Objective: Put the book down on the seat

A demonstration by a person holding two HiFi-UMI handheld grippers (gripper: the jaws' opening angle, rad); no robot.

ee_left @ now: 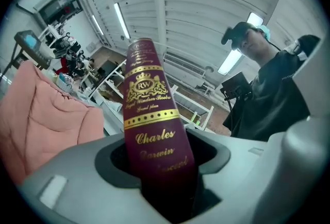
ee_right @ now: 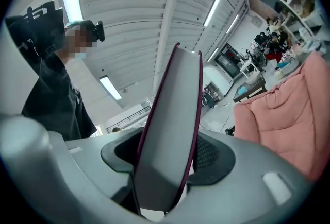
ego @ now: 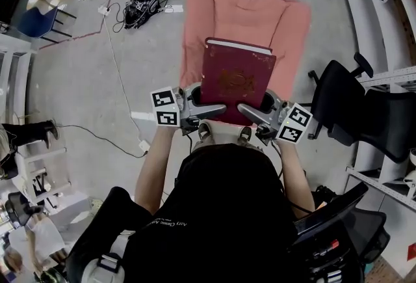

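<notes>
Both left tool (ego: 214, 108) and right tool (ego: 250, 110) clamp the gilt-stamped maroon book (ego: 237, 73) above a plush pink seat (ego: 260, 8).

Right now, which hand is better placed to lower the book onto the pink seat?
Left, marginally. The left tool clamps the book by its spine; the right tool holds the page edge, likely softer. Both are at the pink seat's near edge, so lower together.

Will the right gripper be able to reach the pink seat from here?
Probably yes. The right gripper, gripping the book with the left gripper, is at the near edge of the pink seat, with nothing between.
</notes>
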